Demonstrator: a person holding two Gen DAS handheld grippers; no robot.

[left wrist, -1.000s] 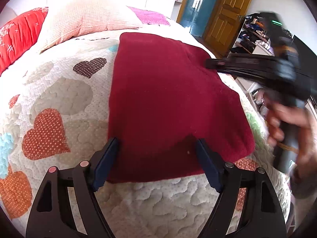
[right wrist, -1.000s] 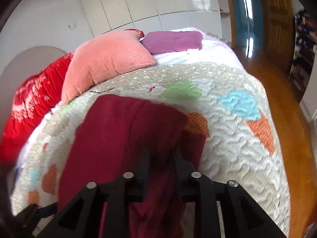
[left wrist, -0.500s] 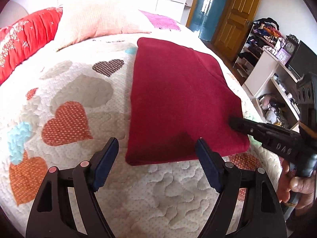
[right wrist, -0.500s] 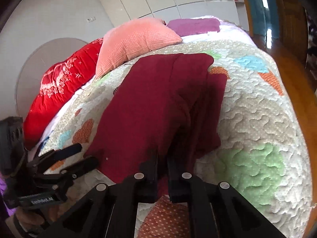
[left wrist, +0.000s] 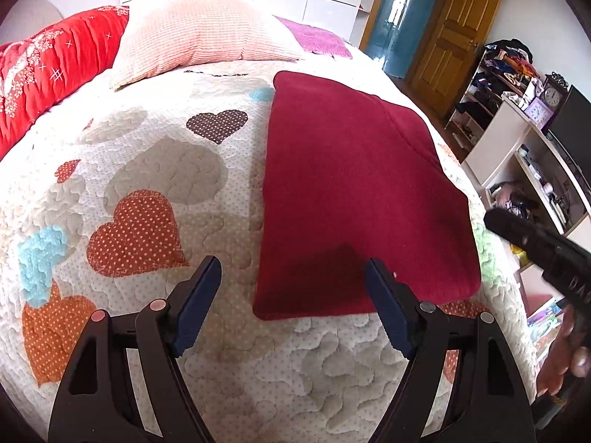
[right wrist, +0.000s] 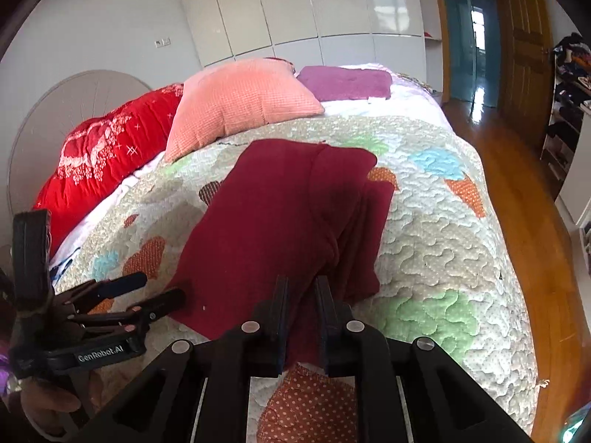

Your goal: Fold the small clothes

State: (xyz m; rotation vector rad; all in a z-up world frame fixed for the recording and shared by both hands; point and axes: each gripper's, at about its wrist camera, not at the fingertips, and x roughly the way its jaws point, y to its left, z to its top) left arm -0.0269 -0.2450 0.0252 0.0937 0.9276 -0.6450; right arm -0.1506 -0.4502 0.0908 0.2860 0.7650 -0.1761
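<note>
Maroon garment (left wrist: 354, 199) lies folded on the quilt (left wrist: 155, 170) below the pink pillow (left wrist: 207, 37). Left gripper (left wrist: 293, 291) spread, empty; right gripper (right wrist: 301, 295) barely parted, opening, no cloth visibly pinched. Advise gripping both near corners evenly.

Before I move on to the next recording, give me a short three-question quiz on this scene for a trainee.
1. True or false: the left gripper has its jaws clamped on the maroon garment.
2. Which of these lies on the bed beyond the garment? A: a pink pillow. B: a laptop. C: a laundry basket.
3. What shapes decorate the quilt?

Key:
1. False. The jaws stand wide open at the garment's near edge.
2. A.
3. Hearts.
</note>
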